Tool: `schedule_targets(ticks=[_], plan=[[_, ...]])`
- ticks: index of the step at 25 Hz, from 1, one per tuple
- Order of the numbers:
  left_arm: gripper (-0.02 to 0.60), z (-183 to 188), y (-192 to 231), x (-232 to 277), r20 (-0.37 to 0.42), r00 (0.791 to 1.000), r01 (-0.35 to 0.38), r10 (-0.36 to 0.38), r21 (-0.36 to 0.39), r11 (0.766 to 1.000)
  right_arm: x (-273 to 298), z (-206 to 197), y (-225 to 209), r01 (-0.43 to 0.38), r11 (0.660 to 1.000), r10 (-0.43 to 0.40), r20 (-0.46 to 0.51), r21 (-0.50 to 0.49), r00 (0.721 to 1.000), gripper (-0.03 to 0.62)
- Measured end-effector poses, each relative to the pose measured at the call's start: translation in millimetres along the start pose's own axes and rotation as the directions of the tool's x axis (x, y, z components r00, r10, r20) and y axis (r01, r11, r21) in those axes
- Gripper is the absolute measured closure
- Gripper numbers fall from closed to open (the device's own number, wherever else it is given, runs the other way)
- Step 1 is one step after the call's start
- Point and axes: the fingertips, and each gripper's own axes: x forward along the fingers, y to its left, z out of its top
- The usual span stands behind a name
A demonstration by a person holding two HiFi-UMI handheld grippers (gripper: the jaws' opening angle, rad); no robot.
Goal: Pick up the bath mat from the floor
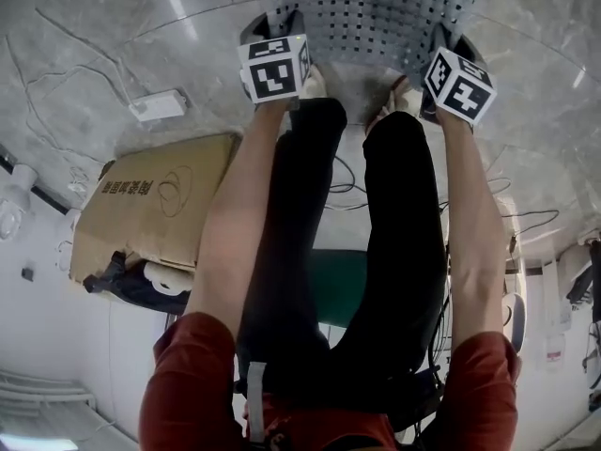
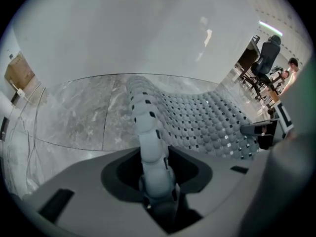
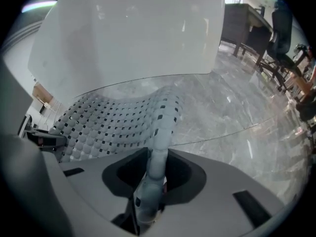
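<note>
Bright, glare streaks, fisheye edges; foreground perhaps soft

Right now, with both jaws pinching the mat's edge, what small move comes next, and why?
Probably lift both grippers straight up together, jaws kept closed. The left gripper and right gripper each pinch a fold of the bath mat at its near edge, but the rest slopes down and seems to lie on the marble floor. An even lift should peel it off.

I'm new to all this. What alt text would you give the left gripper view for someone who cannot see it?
The left hand-held gripper pinches one edge of a grey, hole-dotted bath mat, which drapes away over a grey marble floor. A white wall stands behind.
</note>
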Motion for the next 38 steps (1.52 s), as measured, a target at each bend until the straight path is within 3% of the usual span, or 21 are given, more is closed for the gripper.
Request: schedule_targets(ticks=[7, 16, 24, 32, 38], plan=[[0.453, 4.4, -22.7, -55.4, -0.017, 1.000, 0.014, -0.015, -0.018, 1.000, -54.7, 8.6, 13.0, -0.007, 0.997, 0.007, -0.001, -0.072, 1.000, 0.506], [0.460, 32.1, -51.3, -154.0, 0.046, 0.998, 0.038, -0.035, -0.064, 0.997, -151.1, 44.5, 16.9, 0.000, 0.998, 0.005, 0.072, -0.068, 0.997, 0.513], [0.462, 72.2, -68.0, -269.6, 0.129, 0.991, 0.028, -0.025, -0.029, 0.999, -262.2, 81.0, 29.1, -0.014, 1.000, 0.017, 0.149, -0.022, 0.989, 0.514], [0.465, 102.7, -93.0, -385.2, 0.176, 0.984, 0.040, -0.026, -0.075, 0.996, -380.0, 125.0, 37.3, -0.012, 1.000, 0.017, 0.206, -0.024, 0.978, 0.516], [0.466, 127.4, -108.9, -474.6, 0.245, 0.968, 0.064, -0.048, -0.058, 0.996, -474.4, 154.5, 42.6, -0.010, 1.000, 0.015, 0.276, -0.018, 0.961, 0.516]])
